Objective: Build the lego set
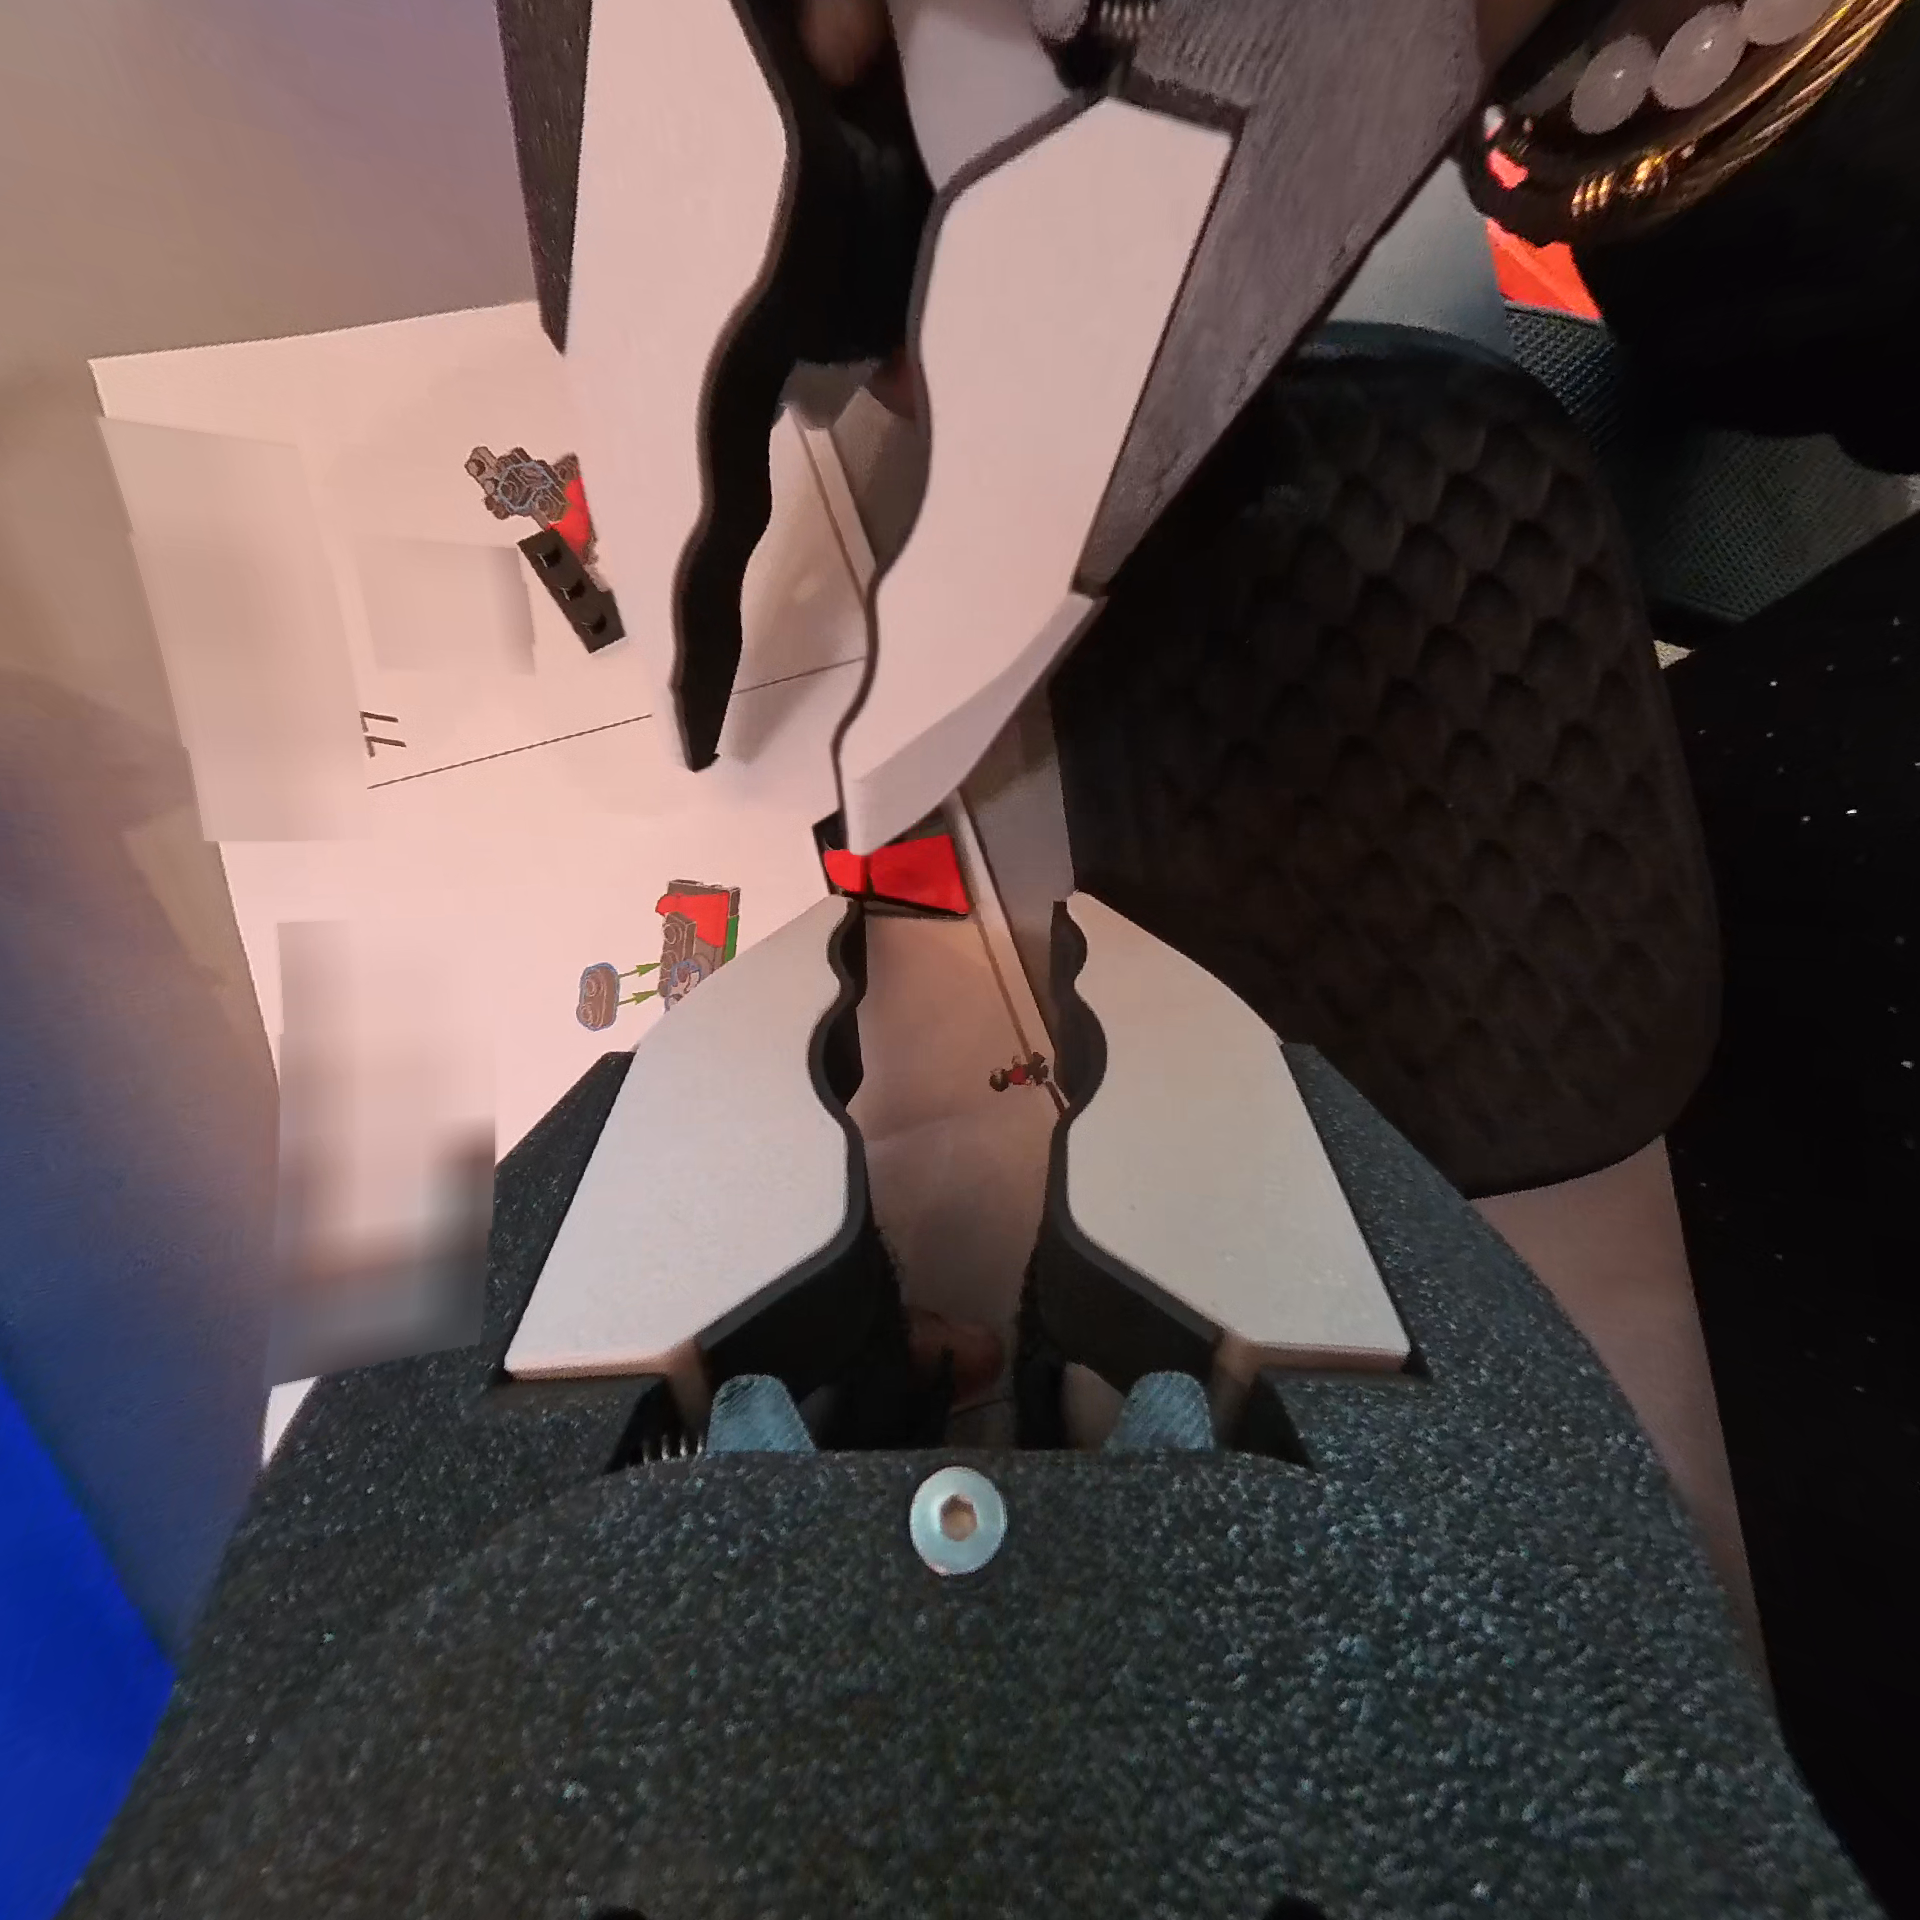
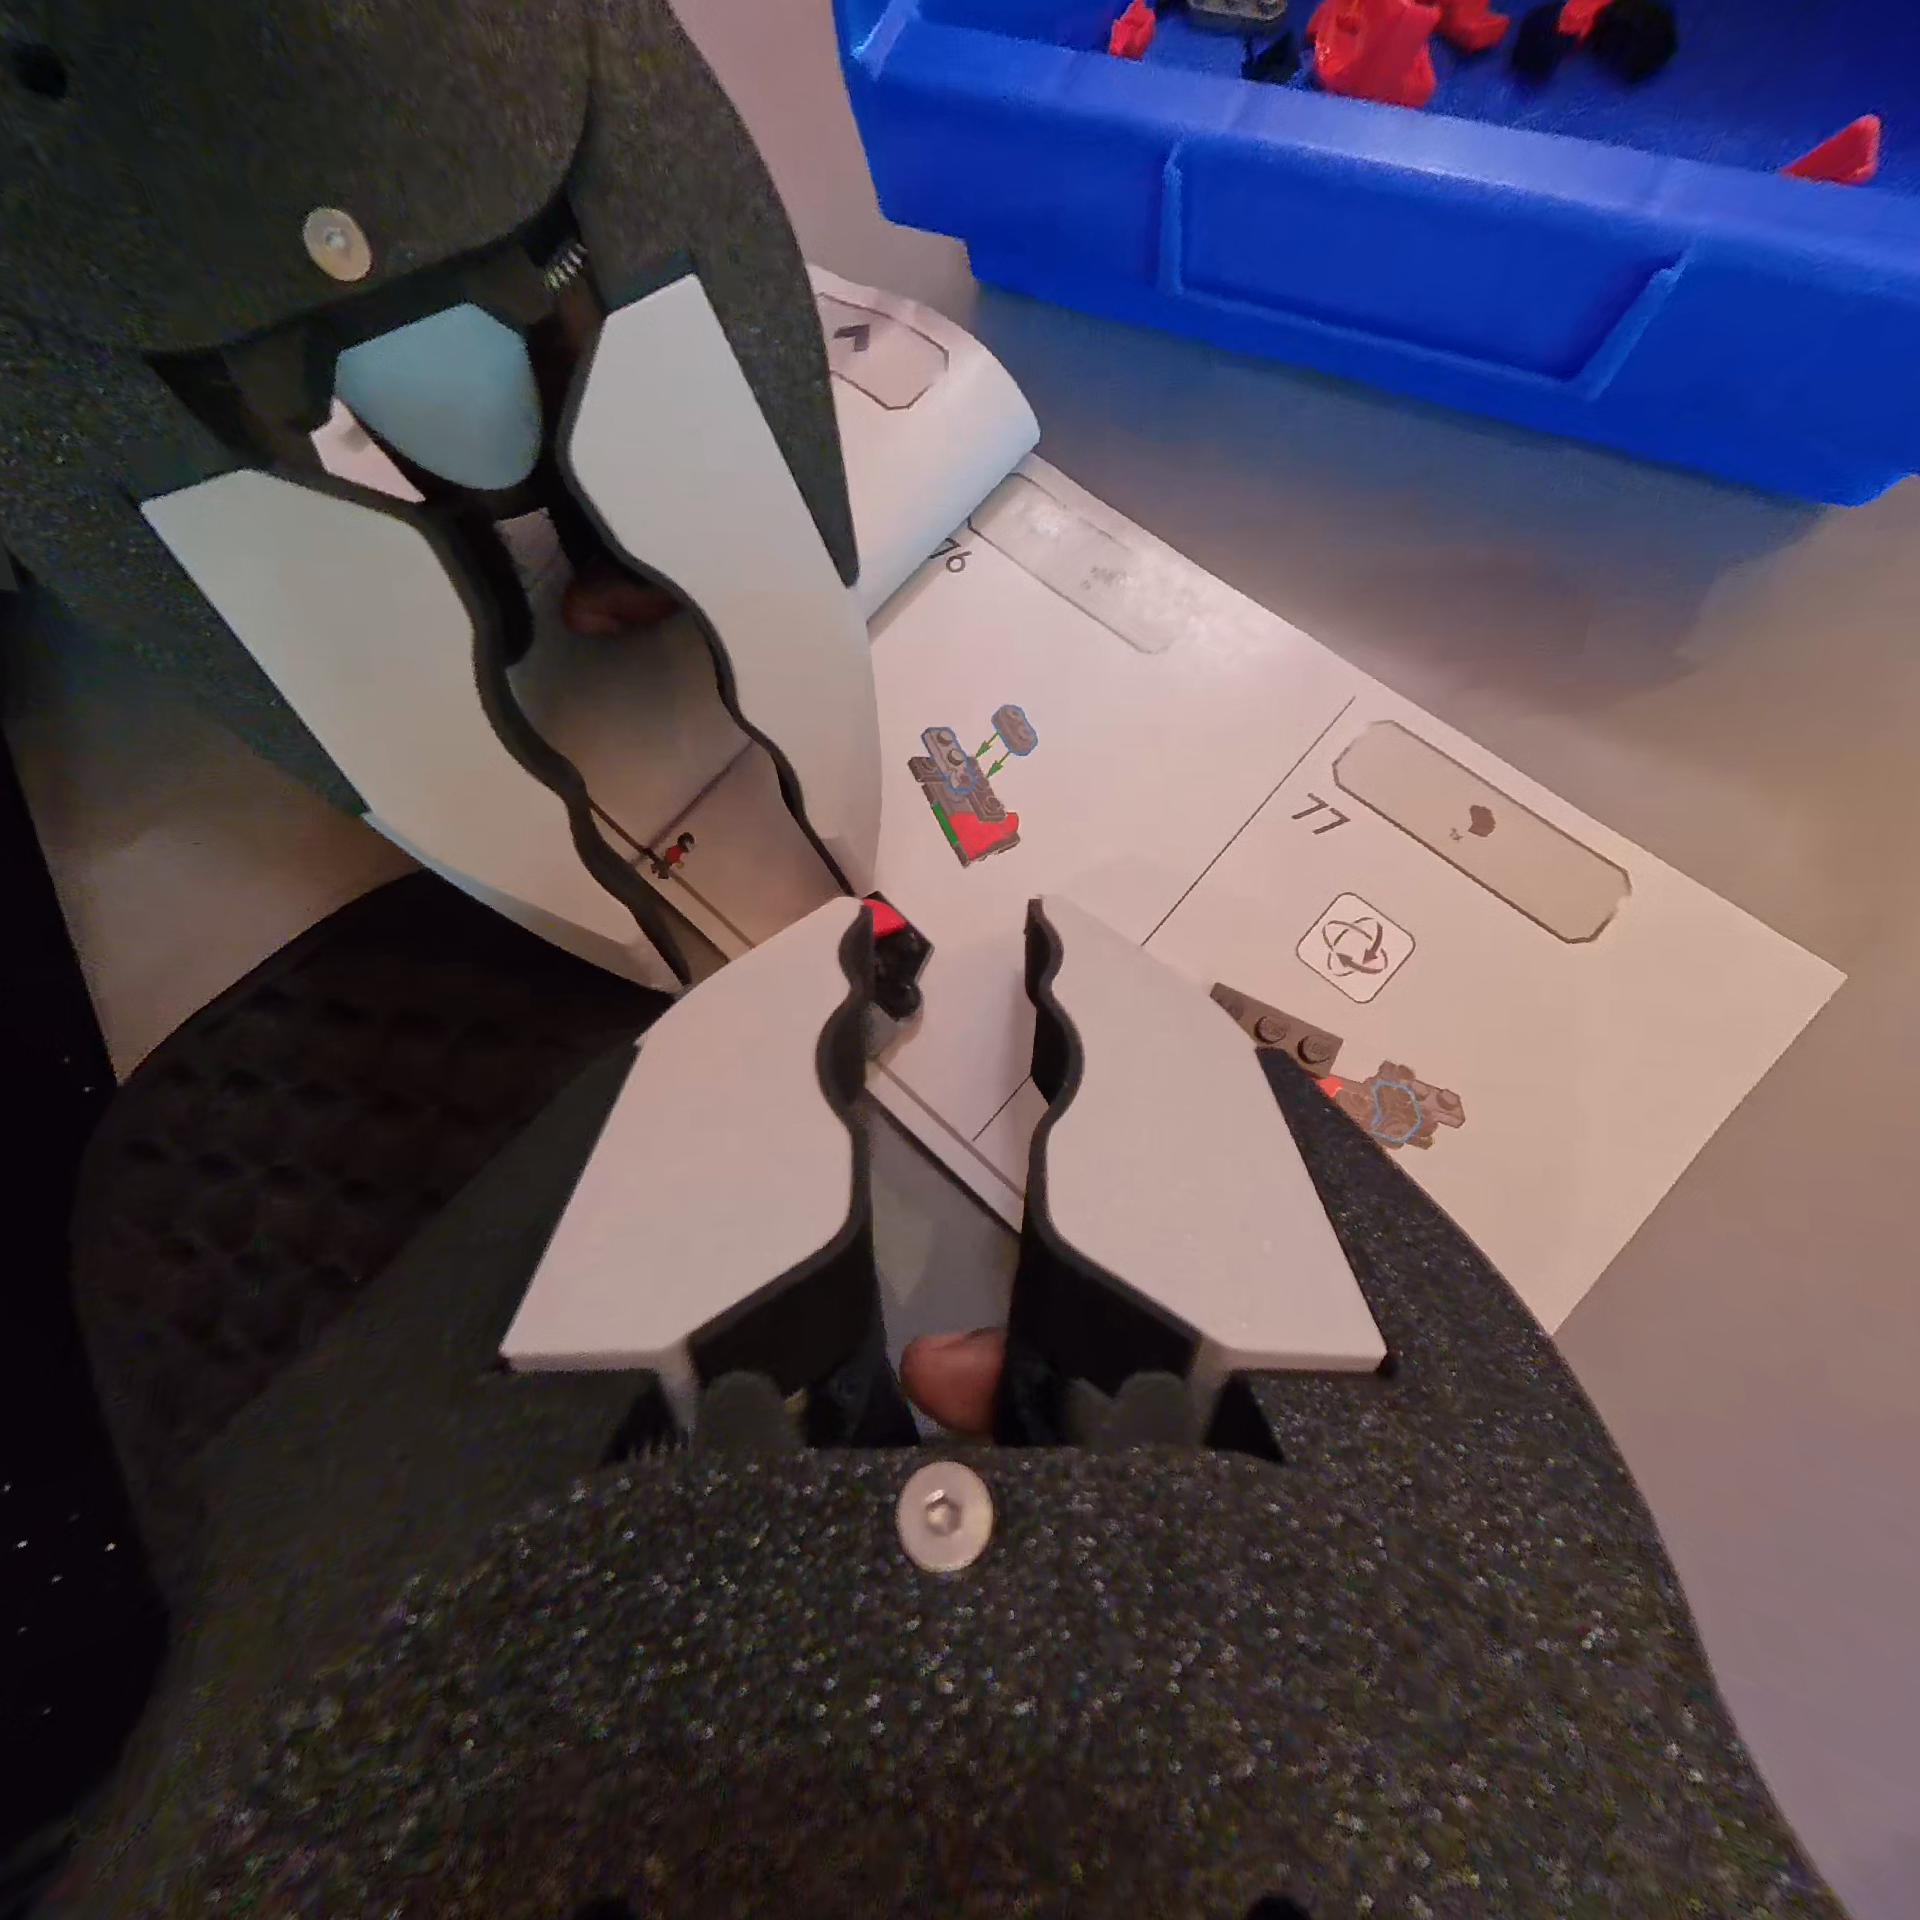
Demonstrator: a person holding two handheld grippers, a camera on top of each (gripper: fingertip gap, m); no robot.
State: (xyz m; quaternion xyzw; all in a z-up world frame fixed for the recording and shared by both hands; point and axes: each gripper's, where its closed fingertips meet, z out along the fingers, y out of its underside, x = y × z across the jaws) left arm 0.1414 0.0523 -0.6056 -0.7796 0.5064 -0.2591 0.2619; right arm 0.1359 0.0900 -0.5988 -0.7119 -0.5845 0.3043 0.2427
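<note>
A small red and black lego assembly (image 1: 904,873) lies on the open instruction booklet (image 1: 499,831), just past my left gripper's (image 1: 954,904) open fingertips. My right gripper (image 1: 779,795) comes in from above, open, with one fingertip (image 1: 868,821) on the assembly. In the right wrist view the assembly (image 2: 896,961) rests against the inner side of my right gripper's (image 2: 945,906) left finger (image 2: 847,935). My left gripper (image 2: 764,925) stands open beside it. A loose black plate (image 2: 1278,1034) lies on the booklet (image 2: 1455,1195); it also shows in the left wrist view (image 1: 574,592).
A blue bin (image 2: 1455,260) holding several red and black pieces stands beyond the booklet. A black textured pad (image 1: 1403,779) lies beside the booklet, also in the right wrist view (image 2: 312,1091). A wrist with a bead bracelet (image 1: 1704,62) shows at the top right.
</note>
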